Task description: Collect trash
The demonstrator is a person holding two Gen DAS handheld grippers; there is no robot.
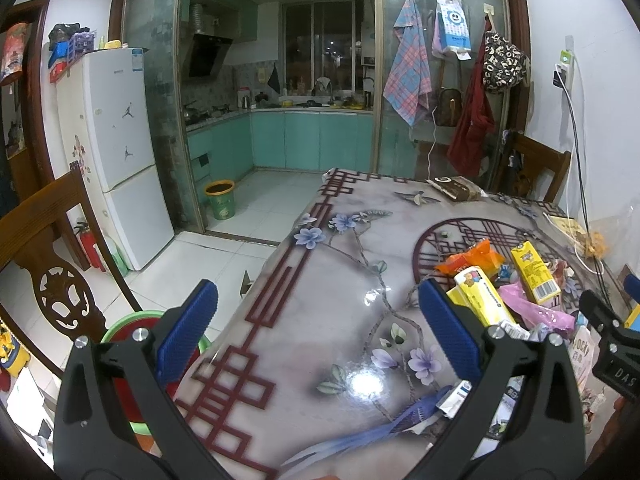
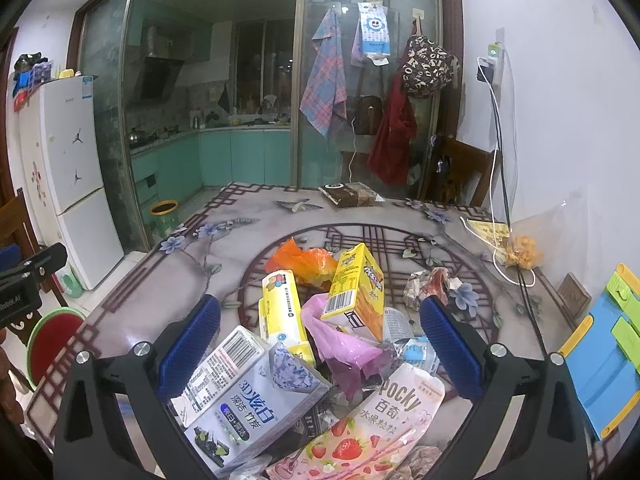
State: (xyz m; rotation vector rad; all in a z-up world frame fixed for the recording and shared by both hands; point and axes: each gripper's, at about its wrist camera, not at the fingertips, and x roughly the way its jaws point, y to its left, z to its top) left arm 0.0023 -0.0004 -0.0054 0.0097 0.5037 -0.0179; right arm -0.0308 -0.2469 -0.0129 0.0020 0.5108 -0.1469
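Note:
A heap of trash lies on the flower-print table (image 2: 200, 256): a grey toothpaste box (image 2: 248, 392), a pink Pocky pack (image 2: 360, 432), a crumpled pink bag (image 2: 344, 344), two yellow cartons (image 2: 356, 288) (image 2: 282, 312), an orange bag (image 2: 300, 260) and a foil wrapper (image 2: 428, 284). My right gripper (image 2: 320, 344) hangs open just over the heap, holding nothing. My left gripper (image 1: 320, 328) is open above bare tablecloth (image 1: 320, 280), left of the heap's yellow carton (image 1: 480, 296) and with nothing between its fingers.
A dark snack packet (image 2: 352, 194) lies at the table's far end. Cables (image 2: 500, 216) and a bag of orange snacks (image 2: 524, 250) are at the right, and a blue-and-green plastic item (image 2: 600, 360) nearer. A green-rimmed red stool (image 1: 132, 340) and wooden chair (image 1: 52, 248) stand left.

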